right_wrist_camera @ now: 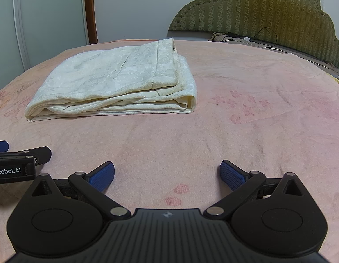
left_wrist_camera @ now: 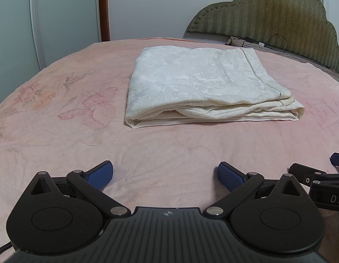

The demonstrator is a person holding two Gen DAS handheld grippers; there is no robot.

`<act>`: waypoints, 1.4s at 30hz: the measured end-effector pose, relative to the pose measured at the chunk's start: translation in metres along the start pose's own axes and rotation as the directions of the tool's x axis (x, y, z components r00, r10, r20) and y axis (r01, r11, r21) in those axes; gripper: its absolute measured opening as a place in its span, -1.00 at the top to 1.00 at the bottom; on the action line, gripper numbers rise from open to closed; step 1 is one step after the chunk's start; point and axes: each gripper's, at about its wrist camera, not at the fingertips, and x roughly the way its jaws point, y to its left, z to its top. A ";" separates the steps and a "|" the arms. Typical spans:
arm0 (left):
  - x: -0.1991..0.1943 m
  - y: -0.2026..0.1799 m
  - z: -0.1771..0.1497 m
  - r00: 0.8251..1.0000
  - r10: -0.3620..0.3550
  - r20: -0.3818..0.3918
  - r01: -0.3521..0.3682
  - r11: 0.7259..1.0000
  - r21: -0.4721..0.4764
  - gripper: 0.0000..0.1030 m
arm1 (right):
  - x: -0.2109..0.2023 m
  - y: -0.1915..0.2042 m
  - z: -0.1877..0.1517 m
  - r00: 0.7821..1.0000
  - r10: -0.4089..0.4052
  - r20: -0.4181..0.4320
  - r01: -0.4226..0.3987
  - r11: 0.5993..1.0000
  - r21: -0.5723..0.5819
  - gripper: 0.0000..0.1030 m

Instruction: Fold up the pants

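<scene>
Cream-white patterned pants (left_wrist_camera: 200,83) lie folded into a flat rectangular stack on the pink bed; they also show in the right wrist view (right_wrist_camera: 116,81), left of centre. My left gripper (left_wrist_camera: 165,175) is open and empty, low over the sheet in front of the stack. My right gripper (right_wrist_camera: 167,175) is open and empty, beside the left one and in front of the stack's right end. Part of the right gripper (left_wrist_camera: 318,177) shows at the left view's right edge, and part of the left gripper (right_wrist_camera: 20,160) at the right view's left edge.
The pink flowered bedsheet (left_wrist_camera: 81,131) covers the bed all around the stack. A green padded headboard (right_wrist_camera: 268,8) stands at the back right, with a cable and charger (right_wrist_camera: 246,37) at its foot. A white wardrobe door (right_wrist_camera: 48,11) and a brown door frame stand at the back left.
</scene>
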 end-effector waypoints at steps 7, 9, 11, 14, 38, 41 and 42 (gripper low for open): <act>0.000 0.000 0.000 1.000 0.000 0.000 0.000 1.000 -0.001 -1.00 | 0.000 0.000 0.000 1.000 0.000 0.000 0.000 1.000 0.000 -1.00; 0.000 0.000 0.000 1.000 0.000 0.000 0.000 1.000 0.000 -1.00 | 0.000 0.000 0.000 1.000 0.000 0.000 0.000 1.000 0.000 -1.00; 0.000 0.000 0.000 1.000 0.000 0.000 0.000 1.000 0.000 -1.00 | 0.000 0.000 0.000 1.000 0.000 0.000 0.000 1.000 0.000 -1.00; 0.000 0.000 0.000 1.000 0.001 0.001 -0.001 1.000 0.000 -1.00 | 0.000 0.000 0.000 1.000 0.000 0.000 0.000 1.000 0.000 -1.00; -0.020 0.000 -0.002 0.993 0.099 0.058 -0.098 0.995 -0.020 -0.99 | 0.000 0.000 0.000 1.000 0.000 0.000 0.000 1.000 0.000 -1.00; -0.020 -0.004 -0.003 0.994 0.093 0.065 -0.093 0.996 0.007 -0.98 | 0.000 0.000 0.000 1.000 0.000 0.000 0.000 1.000 0.000 -1.00; -0.019 -0.005 -0.003 0.994 0.093 0.063 -0.094 0.995 0.016 -0.98 | 0.000 0.000 0.000 1.000 0.000 0.000 0.000 1.000 0.000 -1.00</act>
